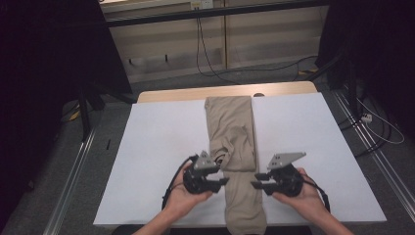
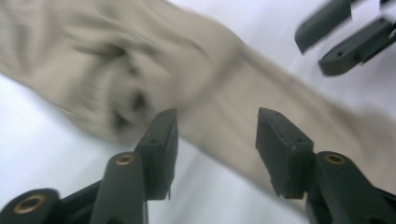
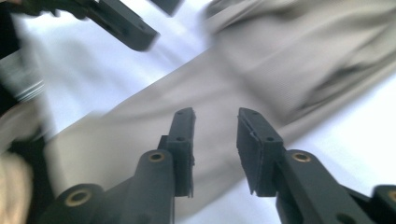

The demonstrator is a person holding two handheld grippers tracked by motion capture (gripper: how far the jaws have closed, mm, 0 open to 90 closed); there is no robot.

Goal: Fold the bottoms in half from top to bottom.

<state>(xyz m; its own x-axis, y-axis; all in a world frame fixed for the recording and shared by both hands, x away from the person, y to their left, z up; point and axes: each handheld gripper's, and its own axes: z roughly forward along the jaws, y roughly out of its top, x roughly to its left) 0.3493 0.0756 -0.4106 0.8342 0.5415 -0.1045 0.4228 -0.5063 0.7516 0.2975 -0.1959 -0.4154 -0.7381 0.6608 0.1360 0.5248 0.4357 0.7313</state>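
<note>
The left gripper (image 1: pixel 224 180), a black two-jaw claw held in the person's left hand (image 1: pixel 182 196), has its jaws spread apart with nothing between them. The right gripper (image 1: pixel 254 184), held in the right hand (image 1: pixel 304 194), also has its jaws parted, somewhat less widely, and holds nothing. The two claws point inward at each other from either side of a long, narrow beige knit garment (image 1: pixel 234 142), folded lengthwise into a strip. The garment lies down the middle of a white cloth-covered table (image 1: pixel 156 142), running from the far edge to the near edge, where its end hangs slightly over. In the left gripper view the blurred beige fabric (image 2: pixel 210 93) lies just beyond the open jaws; in the right gripper view the fabric (image 3: pixel 261 65) sits under and ahead of the jaws. This looks like the approach step of a fold. The next move probably calls for each claw to close on its edge of the near part, then lift both sides evenly and carry them toward the far end.
</note>
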